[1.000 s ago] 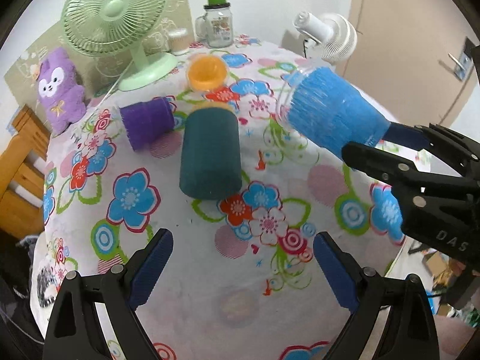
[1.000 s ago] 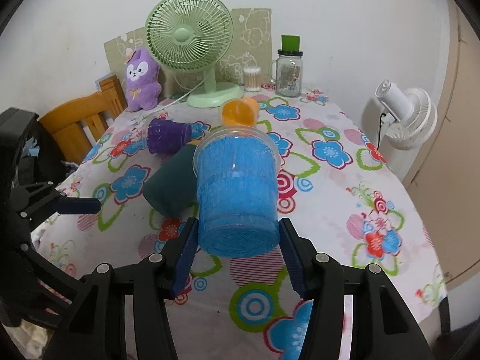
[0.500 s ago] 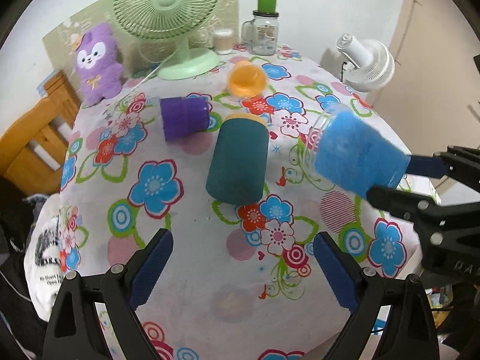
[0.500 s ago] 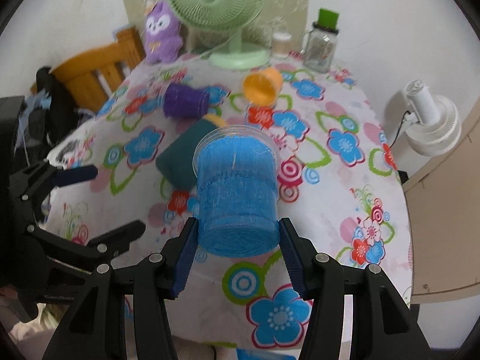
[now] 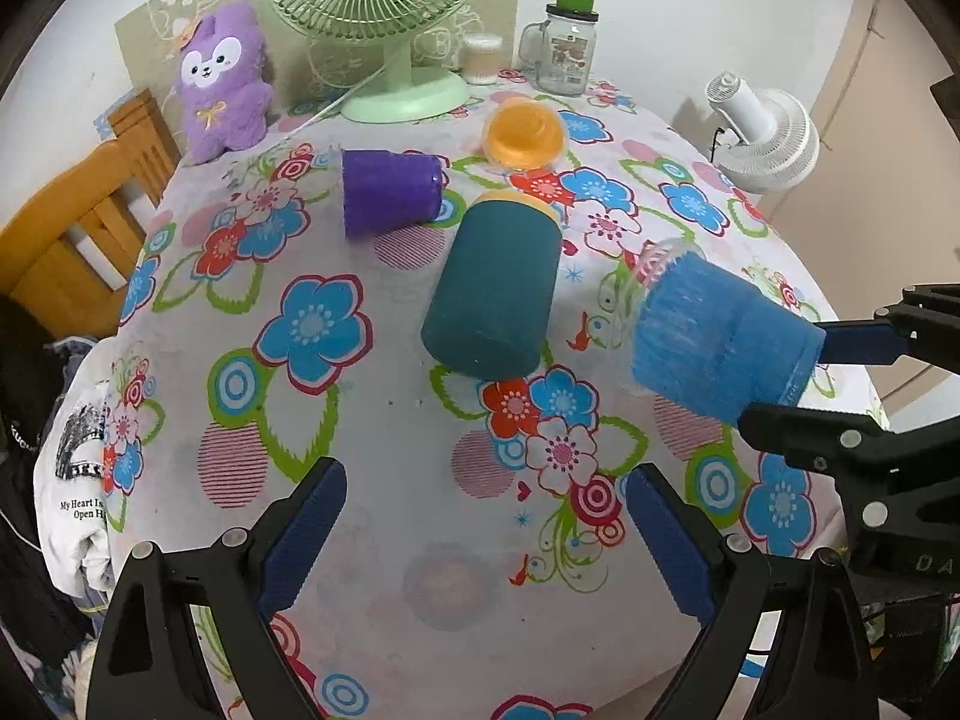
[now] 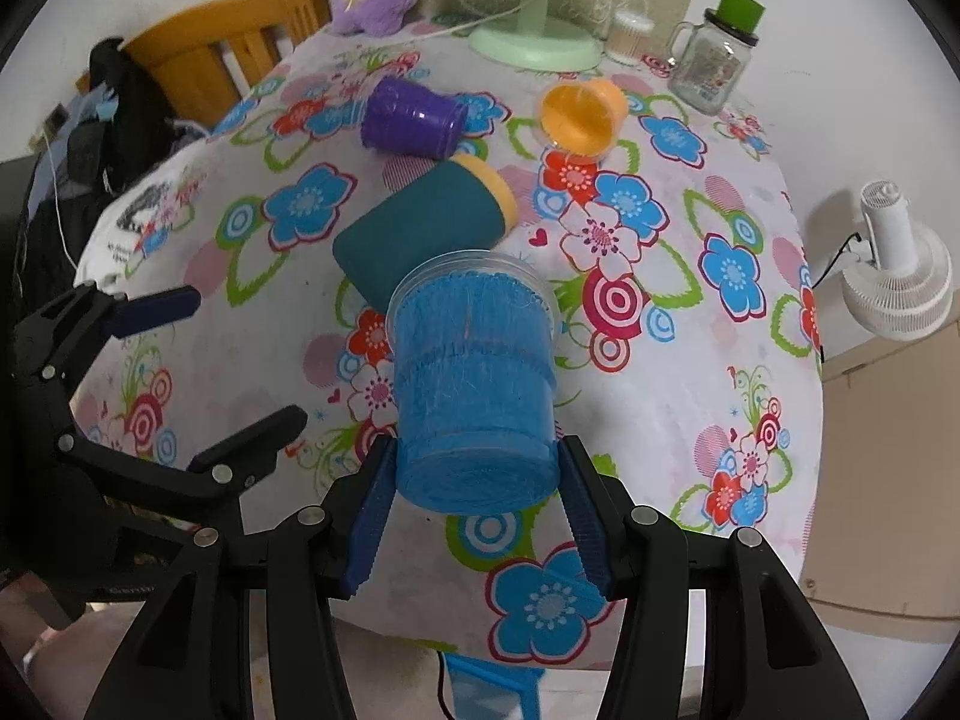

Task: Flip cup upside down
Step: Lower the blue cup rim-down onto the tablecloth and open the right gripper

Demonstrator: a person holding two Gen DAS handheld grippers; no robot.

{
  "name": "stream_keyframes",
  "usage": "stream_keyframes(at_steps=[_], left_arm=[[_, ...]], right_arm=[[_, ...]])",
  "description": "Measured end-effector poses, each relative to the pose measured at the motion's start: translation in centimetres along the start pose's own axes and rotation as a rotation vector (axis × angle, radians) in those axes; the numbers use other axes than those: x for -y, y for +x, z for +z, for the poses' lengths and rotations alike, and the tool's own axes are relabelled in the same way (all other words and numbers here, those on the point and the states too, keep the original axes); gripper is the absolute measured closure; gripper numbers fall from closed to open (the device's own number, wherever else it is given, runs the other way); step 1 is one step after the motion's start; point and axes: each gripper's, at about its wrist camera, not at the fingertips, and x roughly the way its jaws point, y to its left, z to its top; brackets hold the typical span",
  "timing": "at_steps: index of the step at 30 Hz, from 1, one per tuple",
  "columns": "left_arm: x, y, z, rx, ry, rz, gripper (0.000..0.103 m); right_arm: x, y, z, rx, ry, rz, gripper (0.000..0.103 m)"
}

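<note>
My right gripper (image 6: 477,516) is shut on a blue cup (image 6: 474,396) and holds it in the air above the flowered table, rim pointing away from me and tilted down. In the left wrist view the blue cup (image 5: 714,336) hangs at the right between the right gripper's fingers (image 5: 840,348). My left gripper (image 5: 483,534) is open and empty over the table's near edge. A dark teal cup (image 5: 492,288) lies on its side in the middle, with a purple cup (image 5: 390,192) and an orange cup (image 5: 525,132) lying behind it.
A green desk fan (image 5: 384,18), a purple plush toy (image 5: 222,78), a glass jar with a green lid (image 5: 567,48) and a small white container (image 5: 480,57) stand at the table's back. A white fan (image 5: 762,132) is off the right edge. A wooden chair (image 5: 72,228) is at left.
The right gripper has lowered and tipped the blue cup's rim toward the table. Both cameras have pulled back, showing more of the table.
</note>
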Motion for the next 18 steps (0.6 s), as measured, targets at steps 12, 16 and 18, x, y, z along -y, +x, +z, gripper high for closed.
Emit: stream_keyframes(at_steps=[12, 16, 18], left_arm=[[-0.5, 1.3, 0.6, -0.022, -0.026, -0.023, 0.007], [-0.5, 1.8, 0.9, -0.029, -0.028, -0.016, 0.008], [-0.7, 2.2, 1.1, -0.032, -0.029, -0.014, 0.008]], right_arm=[[0.8, 2.6, 1.6, -0.185, -0.047, 0.011, 0.046], [0.3, 3.5, 2.2, -0.229, -0.105, 0.002, 0.046], [0.2, 3.9, 2.7, -0.246, -0.126, 0.004, 0.046]])
